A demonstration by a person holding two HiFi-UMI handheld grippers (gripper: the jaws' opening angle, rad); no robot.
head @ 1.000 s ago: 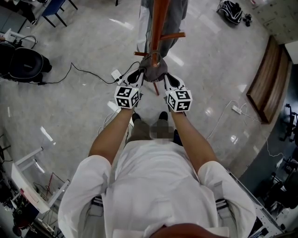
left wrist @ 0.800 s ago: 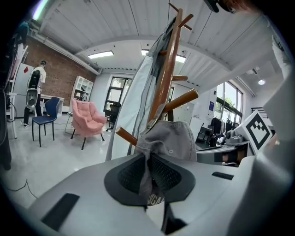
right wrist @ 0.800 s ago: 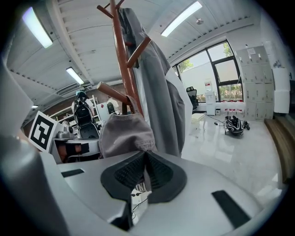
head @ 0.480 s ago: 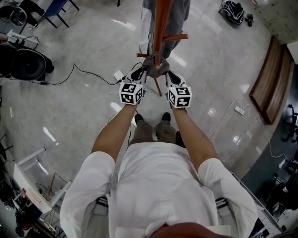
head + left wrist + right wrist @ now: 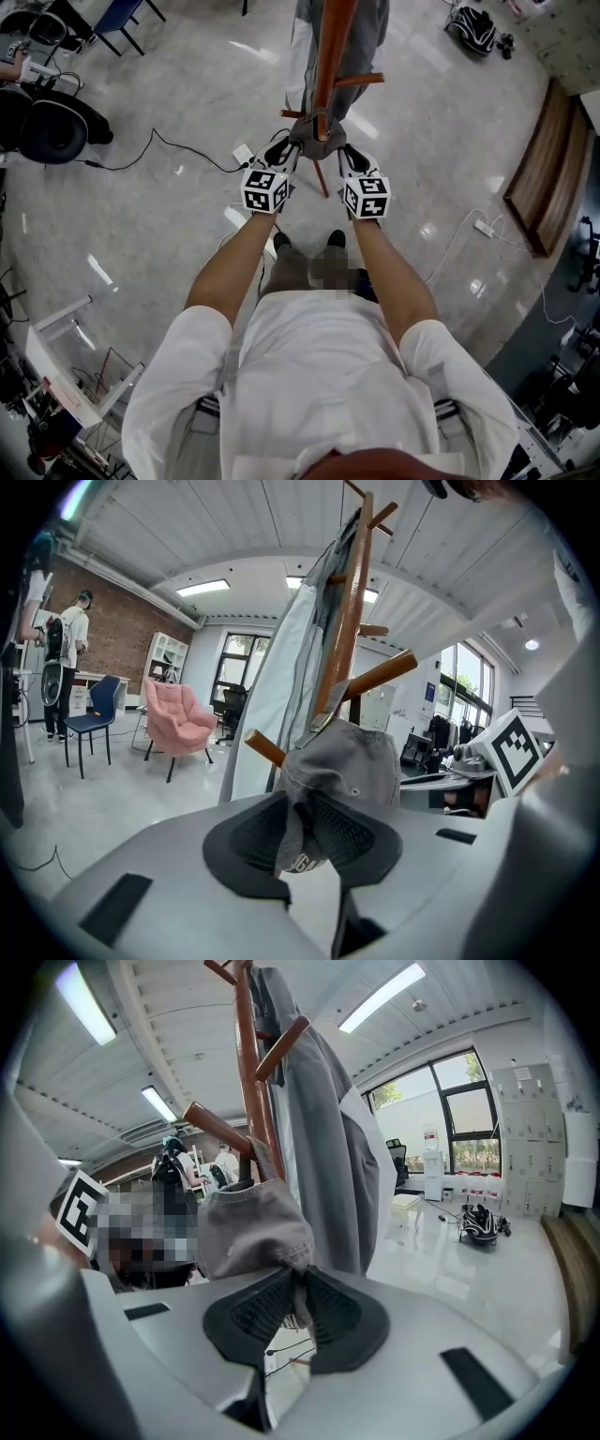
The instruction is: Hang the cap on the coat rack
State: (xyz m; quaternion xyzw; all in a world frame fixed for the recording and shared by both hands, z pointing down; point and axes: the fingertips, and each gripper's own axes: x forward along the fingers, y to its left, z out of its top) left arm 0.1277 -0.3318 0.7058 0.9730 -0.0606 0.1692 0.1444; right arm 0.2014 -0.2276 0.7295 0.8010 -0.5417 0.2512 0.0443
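Observation:
A grey cap [image 5: 316, 137] hangs between both grippers, right against the orange-brown wooden coat rack [image 5: 330, 56]. My left gripper [image 5: 287, 148] is shut on the cap's left edge [image 5: 309, 832], and a rack peg [image 5: 266, 748] pokes out just beyond the cap's crown [image 5: 349, 766]. On the other side my right gripper [image 5: 341, 152] is shut on the cap's right edge [image 5: 296, 1290], with the crown [image 5: 253, 1227] lying against the rack's pole [image 5: 255, 1101]. A grey and white coat [image 5: 328, 1157] hangs from the rack's upper pegs.
A white power strip [image 5: 238, 153] with a black cable [image 5: 173, 145] lies on the shiny floor beside the rack's foot. A black round seat [image 5: 52, 129] stands far left, a wooden bench [image 5: 541, 173] at the right. A pink armchair [image 5: 178, 726] and people [image 5: 70, 639] are farther off.
Both grippers have carried the cap a little up and forward, closer to the rack's pole and pegs. Their hold on the cap is unchanged.

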